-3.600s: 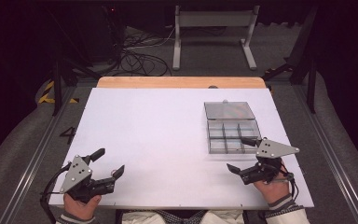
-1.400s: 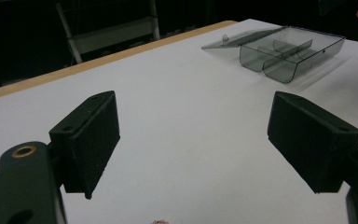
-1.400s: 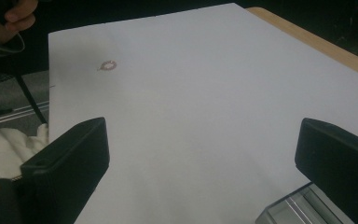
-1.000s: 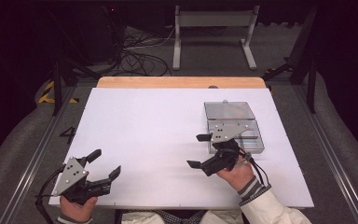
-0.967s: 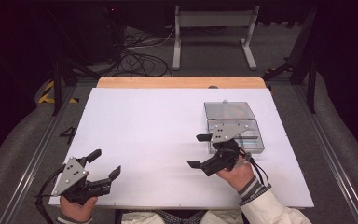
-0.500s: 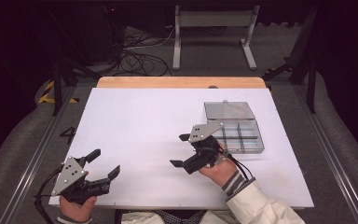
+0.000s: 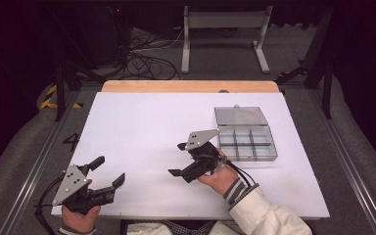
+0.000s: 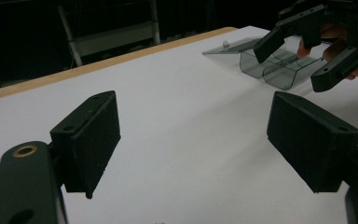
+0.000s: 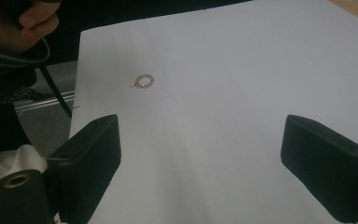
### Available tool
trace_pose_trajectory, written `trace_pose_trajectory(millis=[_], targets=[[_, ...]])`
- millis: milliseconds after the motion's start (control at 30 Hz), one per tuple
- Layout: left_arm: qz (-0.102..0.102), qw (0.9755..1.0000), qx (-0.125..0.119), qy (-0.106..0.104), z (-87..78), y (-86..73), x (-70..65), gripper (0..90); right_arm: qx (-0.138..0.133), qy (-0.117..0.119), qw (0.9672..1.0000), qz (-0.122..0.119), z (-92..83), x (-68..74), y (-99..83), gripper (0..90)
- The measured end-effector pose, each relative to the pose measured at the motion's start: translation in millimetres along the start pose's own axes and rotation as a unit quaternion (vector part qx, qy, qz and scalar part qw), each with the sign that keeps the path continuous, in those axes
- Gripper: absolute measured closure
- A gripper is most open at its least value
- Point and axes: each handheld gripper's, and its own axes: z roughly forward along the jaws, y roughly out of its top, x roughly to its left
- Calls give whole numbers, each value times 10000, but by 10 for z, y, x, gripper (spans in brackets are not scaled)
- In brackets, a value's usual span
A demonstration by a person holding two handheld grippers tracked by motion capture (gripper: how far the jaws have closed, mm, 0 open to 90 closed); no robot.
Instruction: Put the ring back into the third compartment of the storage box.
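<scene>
The right gripper is hovering over the middle of the white table, its two black jaws standing wide apart with nothing between them, though they have just been closing a little. In its own view the blocky, matte jaws are framing bare white surface, and ahead of them a small ring is lying flat near the table's edge; it is looking pinkish or coppery, perhaps a thin metal loop, but it is too small to tell surely. Just behind this gripper a clear plastic compartment box is sitting on the table with its flat lid swung open and lying back; its square cells are showing nothing inside. The left gripper is resting at the near left corner of the table, jaws likewise spread wide and gripping nothing. A grey three-cornered plate is topping each gripper. A strip of pale wood is edging the far side of the table.
</scene>
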Motion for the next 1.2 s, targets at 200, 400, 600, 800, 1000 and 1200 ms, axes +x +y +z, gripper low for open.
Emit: trace_pose_trajectory(millis=[200,400,600,800,1000,1200], targets=[[-18,10000,12,46,-43,-13,-12,178,55,76,9999,-36,137,16,30,181],[-82,9998,9,155,-108,-36,-16,178,109,221,9997,-80,324,59,89,223],[-87,9998,-15,194,-137,-36,-9,179,172,305,9994,-81,479,109,122,245],[-106,9997,-66,203,-128,-30,12,179,195,325,9993,-48,672,174,162,284],[-182,9995,-108,226,-147,-29,50,179,255,425,9988,-33,885,208,180,315],[-290,9991,-166,256,-159,-33,85,179,265,451,9986,-16,1042,236,196,342]])
